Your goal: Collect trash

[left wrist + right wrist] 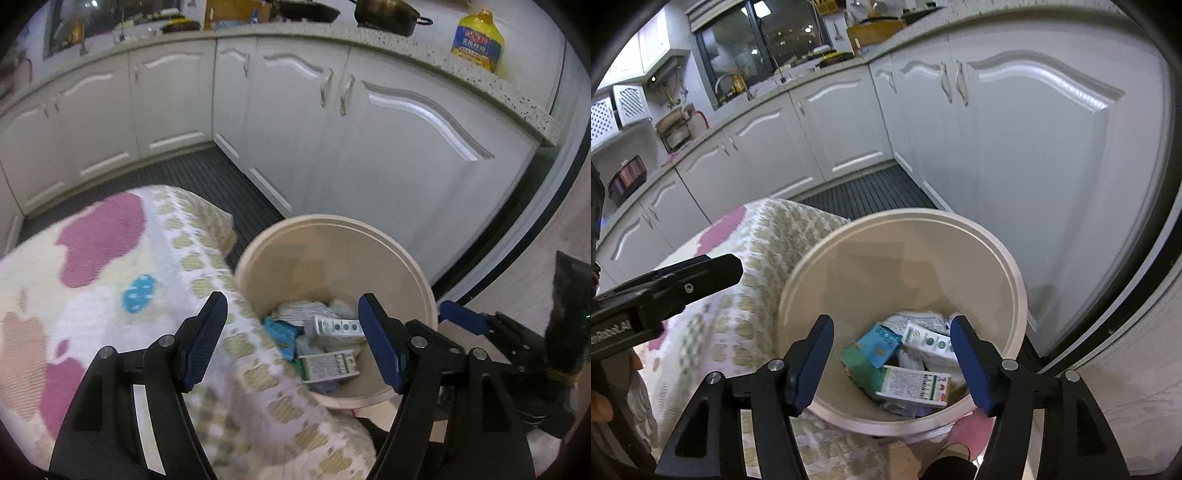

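Observation:
A round beige trash bin (pixel 1004 258) stands on the floor against a cloth-covered surface. Inside lie a white and green carton (pixel 916 386), a blue wrapper (pixel 881 343) and other crumpled packaging. My right gripper (pixel 892 332) hovers over the bin's mouth, open, with nothing between its blue pads. My left gripper (pixel 291 314) is also open and empty; one finger hangs over the cloth and the other over the bin (pixel 332 229). The same carton (pixel 328 363) shows in the left wrist view. Each gripper appears in the other's view: the right gripper (pixel 461 317) and the left gripper (pixel 701 273).
A patterned cloth (pixel 110 277) with pink and blue patches covers the surface left of the bin. White cabinet doors (pixel 406 147) stand close behind and to the right. A dark ribbed floor mat (pixel 207 173) runs along them. A yellow oil bottle (pixel 478 40) sits on the counter.

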The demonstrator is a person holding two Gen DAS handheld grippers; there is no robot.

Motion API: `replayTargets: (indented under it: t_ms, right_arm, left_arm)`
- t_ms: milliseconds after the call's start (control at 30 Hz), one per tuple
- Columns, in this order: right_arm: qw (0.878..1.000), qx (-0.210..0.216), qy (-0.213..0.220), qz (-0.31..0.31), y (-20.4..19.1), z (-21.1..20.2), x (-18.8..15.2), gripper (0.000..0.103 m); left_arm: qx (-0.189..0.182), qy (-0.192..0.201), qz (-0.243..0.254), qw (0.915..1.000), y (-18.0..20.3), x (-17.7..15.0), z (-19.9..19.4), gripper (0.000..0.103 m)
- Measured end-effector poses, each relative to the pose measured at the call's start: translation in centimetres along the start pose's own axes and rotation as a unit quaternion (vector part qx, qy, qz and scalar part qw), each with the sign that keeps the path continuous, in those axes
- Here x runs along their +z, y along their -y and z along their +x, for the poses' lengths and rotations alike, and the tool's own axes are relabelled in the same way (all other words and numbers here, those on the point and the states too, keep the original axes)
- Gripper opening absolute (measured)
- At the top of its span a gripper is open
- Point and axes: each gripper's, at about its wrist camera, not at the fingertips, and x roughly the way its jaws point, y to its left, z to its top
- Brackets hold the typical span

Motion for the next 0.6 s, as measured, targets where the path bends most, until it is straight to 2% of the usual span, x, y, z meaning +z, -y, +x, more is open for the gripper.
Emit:
replayTargets:
  t_ms: [200,367,433,600]
  right_arm:
    - [0.999,0.011,0.037,-0.003,-2.4,-2.7,-0.1,0.068]
    - [0.997,0.015,0.068,-0.016,-5.0,-5.1,-0.1,0.07]
    - [0.996,0.023,0.08,-0.017,-6.1,-6.1,0.0,0.076]
    - [0.993,0.024,0.108,-0.032,-8.5,-8.1,0.0,0.084]
  left_arm:
    - [0.075,0.034,0.014,0.9966,-0.3,-0.8,-4.1,0.072]
    - [0.093,0.071,0.009,0.9931,-1.3,-1.9,-7.9,0.072]
    - [0.096,0.083,0.007,0.9919,-1.7,-2.2,-9.2,0.072]
    - [0.115,0.118,0.004,0.9863,-2.3,-3.0,-12.7,0.073]
